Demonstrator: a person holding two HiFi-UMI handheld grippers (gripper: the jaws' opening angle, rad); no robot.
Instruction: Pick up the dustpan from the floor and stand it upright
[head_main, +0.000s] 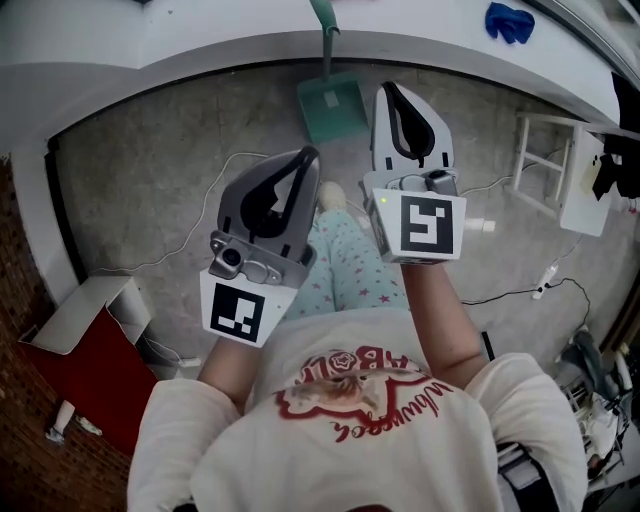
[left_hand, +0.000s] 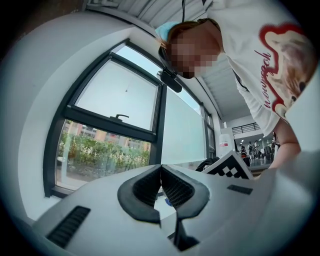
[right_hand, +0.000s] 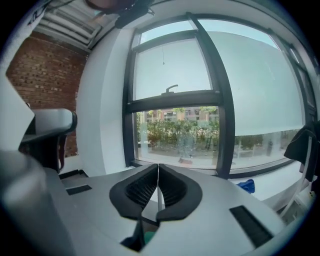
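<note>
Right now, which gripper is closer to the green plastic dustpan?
Right. The right gripper sits just right of the green plastic dustpan; the left gripper is farther off, lower left.

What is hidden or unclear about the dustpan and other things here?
- Dustpan, head view: seen from above, so whether it stands free or leans on the wall is unclear; the upper edge cuts its handle.
- Gripper views: both face the window, so the dustpan cannot be made out there.
- Blue thing on the ledge, head view: too small to identify.
</note>
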